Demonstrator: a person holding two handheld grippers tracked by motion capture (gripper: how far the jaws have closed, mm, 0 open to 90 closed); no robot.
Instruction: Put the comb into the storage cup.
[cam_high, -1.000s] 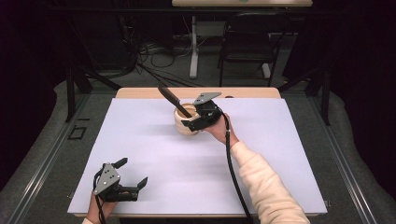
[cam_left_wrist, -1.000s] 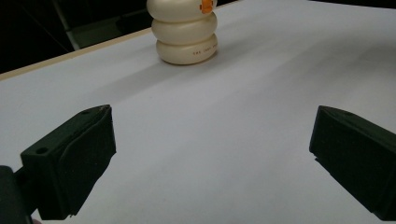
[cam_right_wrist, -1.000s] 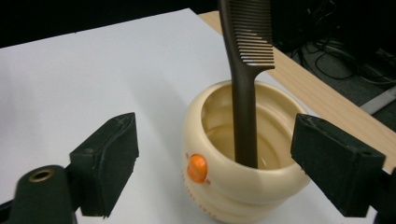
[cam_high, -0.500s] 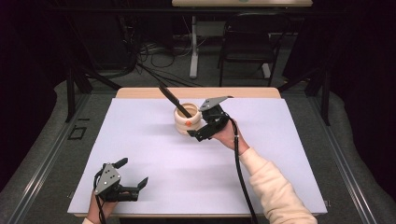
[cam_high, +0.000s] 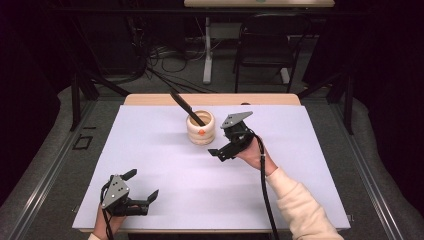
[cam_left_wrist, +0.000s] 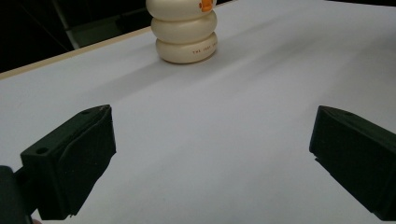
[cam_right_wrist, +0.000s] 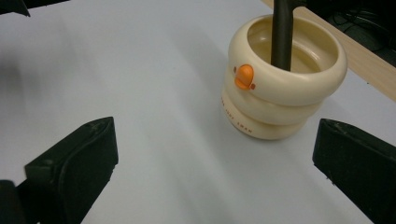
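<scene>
**Cream holder stands free, both sets of jaws wide**

Cream-coloured and ribbed in three stacked rings, the utensil holder (cam_high: 200, 128) stands upright on the white desk (cam_high: 150, 125), toward its far edge and near the middle of its width. An orange beak-like knob (cam_right_wrist: 244, 77) sits on its upper ring, and small lettering runs round the lowest ring. A black utensil handle (cam_high: 186, 107) leans out of the holder's mouth, tilted up and toward the far left in the high view; its lower end is hidden inside the holder.

The right gripper (cam_high: 221, 152) hovers just to the right of the holder and a little nearer the person, not touching it. Its jaws have just been opening and now stand fully apart with nothing between them; in the right gripper view the holder lies ahead of them, closer to the right-hand jaw, with bare desk in the gap.

The left gripper (cam_high: 141, 192) rests low at the near left corner of the desk, well apart from the holder. Its jaws are spread wide and empty, and the left gripper view shows the holder far ahead across open white surface.
</scene>
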